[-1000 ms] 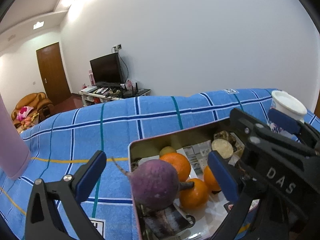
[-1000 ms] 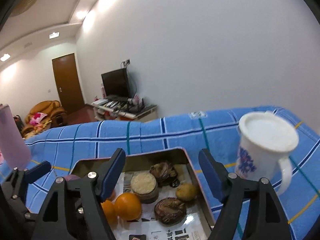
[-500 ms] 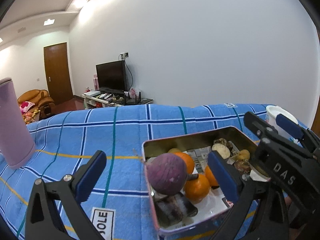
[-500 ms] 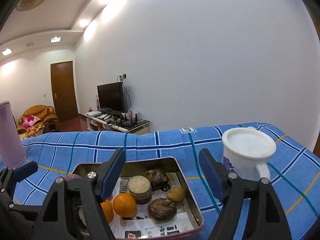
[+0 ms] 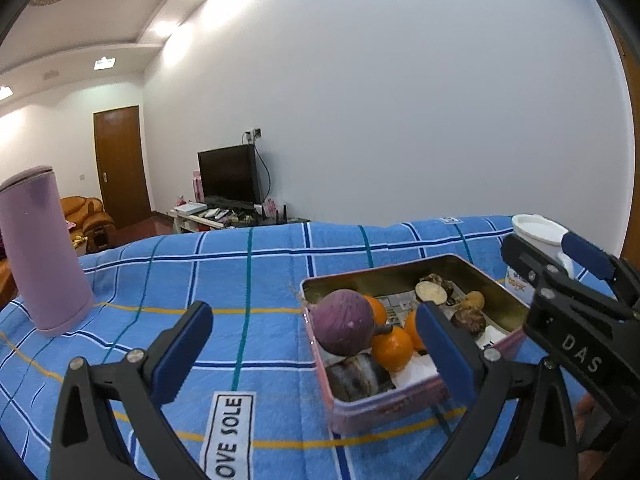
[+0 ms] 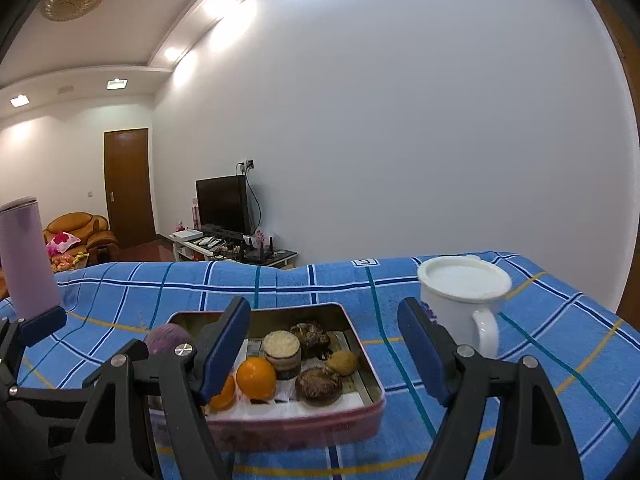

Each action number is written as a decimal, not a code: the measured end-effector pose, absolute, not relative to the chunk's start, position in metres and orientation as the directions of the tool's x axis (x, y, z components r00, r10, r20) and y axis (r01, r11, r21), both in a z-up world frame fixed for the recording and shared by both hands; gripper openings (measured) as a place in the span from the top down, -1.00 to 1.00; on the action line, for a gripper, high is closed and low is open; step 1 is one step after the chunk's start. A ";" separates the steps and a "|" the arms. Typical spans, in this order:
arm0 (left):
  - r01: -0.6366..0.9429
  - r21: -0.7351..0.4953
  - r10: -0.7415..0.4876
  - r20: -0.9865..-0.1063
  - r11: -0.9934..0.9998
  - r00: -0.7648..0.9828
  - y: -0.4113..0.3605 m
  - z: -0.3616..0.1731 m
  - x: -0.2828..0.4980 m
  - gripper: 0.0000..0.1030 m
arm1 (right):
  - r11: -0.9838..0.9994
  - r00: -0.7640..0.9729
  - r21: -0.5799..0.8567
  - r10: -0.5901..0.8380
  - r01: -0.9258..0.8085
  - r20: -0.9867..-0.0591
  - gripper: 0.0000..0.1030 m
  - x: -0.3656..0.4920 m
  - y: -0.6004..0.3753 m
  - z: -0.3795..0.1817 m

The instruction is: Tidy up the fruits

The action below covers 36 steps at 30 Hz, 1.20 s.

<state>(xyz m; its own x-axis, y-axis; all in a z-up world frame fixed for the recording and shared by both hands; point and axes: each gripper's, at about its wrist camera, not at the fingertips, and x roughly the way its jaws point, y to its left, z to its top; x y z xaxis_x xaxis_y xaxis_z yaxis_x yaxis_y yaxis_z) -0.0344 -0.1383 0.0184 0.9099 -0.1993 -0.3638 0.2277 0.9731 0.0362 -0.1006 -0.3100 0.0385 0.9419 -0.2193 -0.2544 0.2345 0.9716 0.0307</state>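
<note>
Blue checked bench (image 5: pixel 248 280) carries the pink tin (image 6: pixel 360 404). Inside it: purple bulb (image 5: pixel 343 327), oranges (image 6: pixel 256 378), dark fruits (image 6: pixel 319 386). My left hand-held gripper (image 5: pixel 312 356) and right hand-held gripper (image 6: pixel 324 354) hover apart, empty. Fruits sit gathered; packing finished or unloading pending, I can't judge.

Pink rectangular metal tin (image 6: pixel 362 408), lid off, sits flat on blue plaid cloth, paper lining inside. At its left end: a large round purple fruit (image 5: pixel 343 326) w/ short stem. Next to it, oranges (image 6: pixel 256 377), approx. three, touching each other. Right half: dark wrinkled brown fruits (image 6: pixel 319 385), a small yellowish one (image 6: pixel 342 362) & a cut, pale-topped one (image 6: pixel 282 350).
</note>
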 end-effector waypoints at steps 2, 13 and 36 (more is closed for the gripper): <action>0.224 0.028 -0.200 -0.355 0.974 0.913 -0.135 0.019 -0.042 -1.00 | 0.971 0.942 0.022 -0.226 0.239 -0.248 -0.50 -0.110 -0.307 0.040; 0.223 0.003 -0.211 -0.310 0.975 0.927 -0.118 0.023 -0.072 -1.00 | 0.963 0.948 -0.013 -0.267 0.269 -0.175 -0.50 -0.151 -0.293 0.046; 0.220 -0.002 -0.210 -0.313 0.975 0.926 -0.116 0.023 -0.071 -1.00 | 0.958 0.944 0.014 -0.280 0.287 -0.176 -0.50 -0.157 -0.298 0.047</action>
<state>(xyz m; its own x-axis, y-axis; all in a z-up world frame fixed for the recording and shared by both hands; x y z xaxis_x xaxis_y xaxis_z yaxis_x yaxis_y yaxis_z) -0.0713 -0.1164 0.0228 0.9263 -0.2098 -0.3129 0.2202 0.9755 -0.0020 -0.1566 -0.2977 0.0466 0.9436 -0.2804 -0.1758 0.2872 0.9578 0.0139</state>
